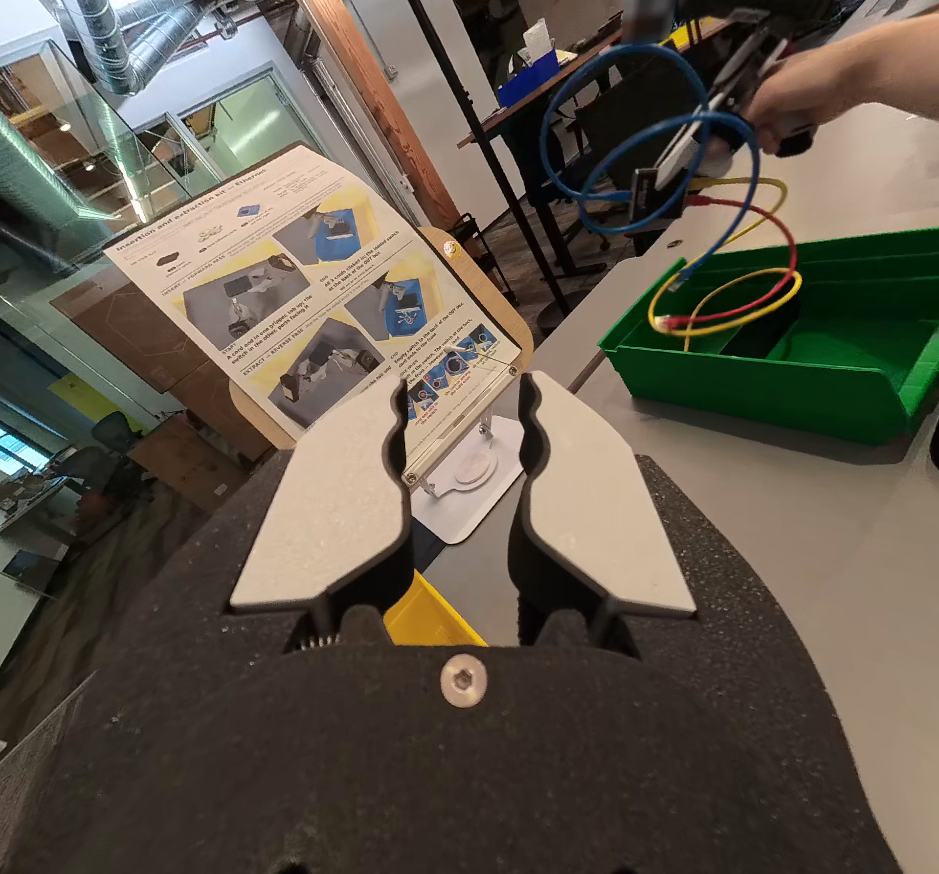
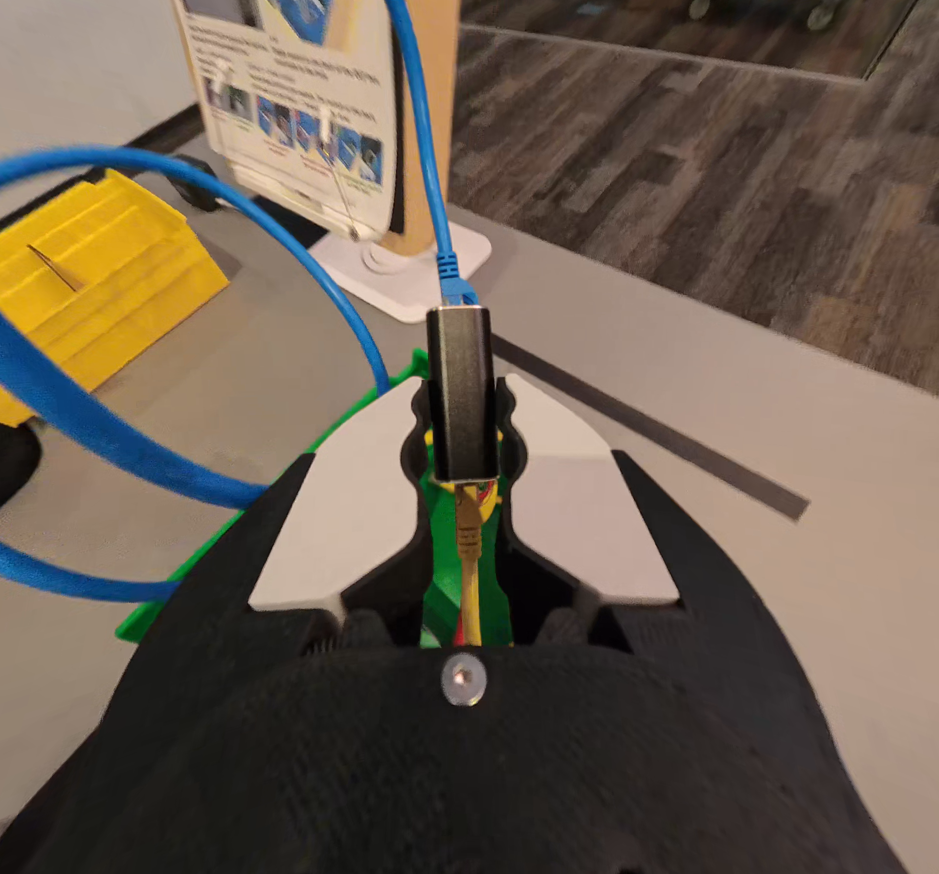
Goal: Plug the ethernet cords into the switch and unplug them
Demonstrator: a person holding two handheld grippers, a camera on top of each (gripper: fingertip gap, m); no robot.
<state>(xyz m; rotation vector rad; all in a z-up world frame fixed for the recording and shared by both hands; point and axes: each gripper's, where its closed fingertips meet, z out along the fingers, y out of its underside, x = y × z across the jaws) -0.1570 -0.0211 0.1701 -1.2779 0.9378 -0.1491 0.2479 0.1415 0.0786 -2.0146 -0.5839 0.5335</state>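
My right gripper [image 2: 462, 382] is shut on a small black switch [image 2: 461, 392] and holds it in the air above the green bin [image 1: 792, 341]. A blue cord [image 2: 411, 87], a yellow cord [image 2: 470, 570] and a red cord [image 1: 772, 229] are plugged into the switch and hang in loops. In the left wrist view the switch [image 1: 655, 199] hangs from that gripper at the upper right, with the yellow cord [image 1: 731, 280] and the loose cord ends dangling over the bin. My left gripper [image 1: 463, 387] is open and empty, away from the cords.
An instruction sheet on a wooden stand [image 1: 315, 290] stands at the table's far edge, also in the right wrist view [image 2: 305, 87]. A yellow bin [image 2: 96, 270] sits on the grey table [image 1: 762, 570]. A person's hand [image 1: 813, 102] holds the right gripper. Left tips to right tips: about 45 centimetres.
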